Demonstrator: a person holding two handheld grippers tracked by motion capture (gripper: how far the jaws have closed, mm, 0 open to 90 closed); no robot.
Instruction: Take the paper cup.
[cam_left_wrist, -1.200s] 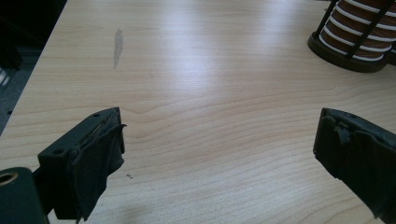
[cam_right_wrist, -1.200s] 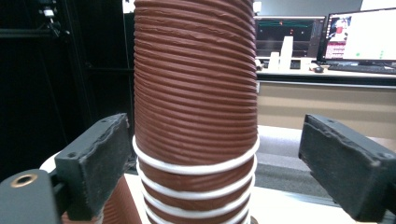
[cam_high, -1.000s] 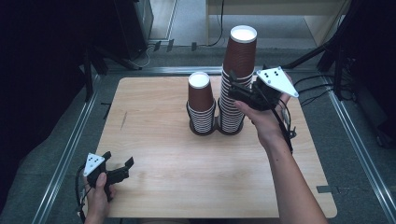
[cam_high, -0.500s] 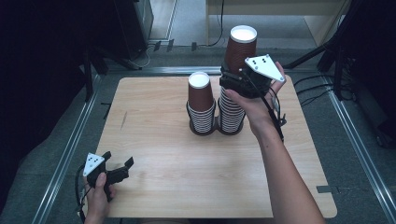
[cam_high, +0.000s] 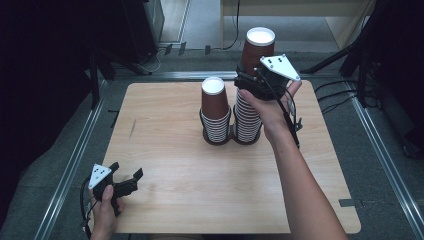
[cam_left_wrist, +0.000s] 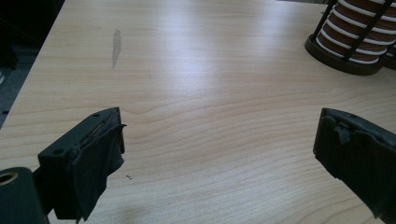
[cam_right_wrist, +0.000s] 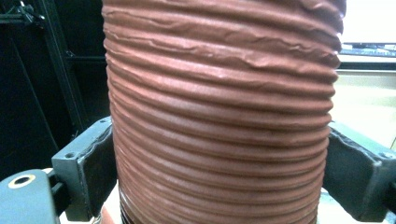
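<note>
Right now I see my right tongs (cam_high: 246, 82) up near the top middle of the high view, set around the tall stack of brown paper cups (cam_high: 250, 107). The jaws have just been closing, and in the right gripper view the top cup (cam_right_wrist: 224, 116) sits between them, with one black pad touching each side of its ribbed wall. So the right tongs are clenched on that top cup. The tall stack stands in a dark wire holder (cam_high: 248, 139) on the wooden worktop (cam_high: 200, 190), toward the far edge. Just beside it, to the left in the picture, stands a shorter stack of cups (cam_high: 215, 112) in its own holder, touching the first one. My left tongs (cam_high: 126, 177) rest low in the lower left of the high view, well apart from the cups. Their jaws stand wide and grip nothing, with bare wood between them.
</note>
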